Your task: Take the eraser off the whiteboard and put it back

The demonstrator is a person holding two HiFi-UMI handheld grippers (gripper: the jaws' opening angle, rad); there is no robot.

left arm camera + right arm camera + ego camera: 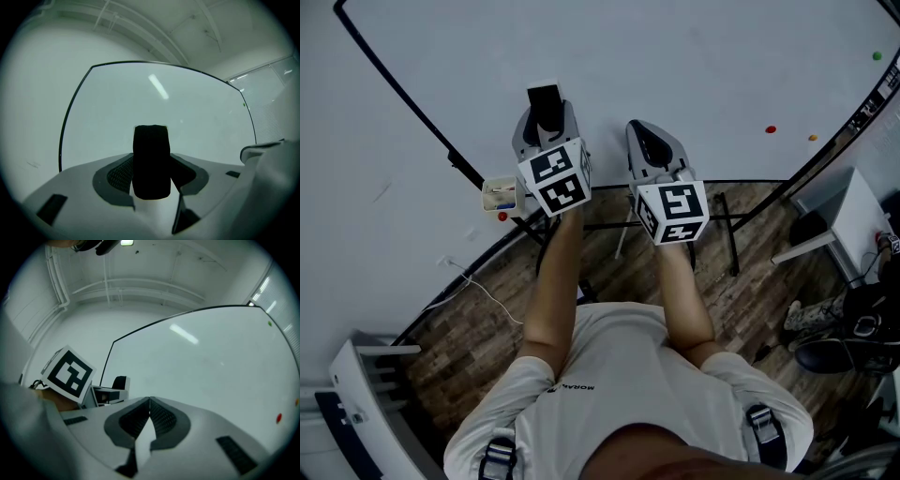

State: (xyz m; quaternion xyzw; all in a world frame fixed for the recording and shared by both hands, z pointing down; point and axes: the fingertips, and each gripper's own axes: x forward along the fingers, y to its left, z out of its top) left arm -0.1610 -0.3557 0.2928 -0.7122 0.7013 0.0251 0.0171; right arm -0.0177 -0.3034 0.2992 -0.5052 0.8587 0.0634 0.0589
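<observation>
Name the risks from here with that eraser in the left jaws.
1. The eraser sticks far out of the left gripper's jaws, so it might twist or slip when pressed to the whiteboard.
2. The shut, empty right gripper hangs close beside it; a sideways move could knock them together.

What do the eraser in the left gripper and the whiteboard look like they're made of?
The eraser: matte black face with a fine ribbed edge, probably felt or foam. The whiteboard: smooth glossy white panel with a light reflection, likely coated metal or laminate.
</observation>
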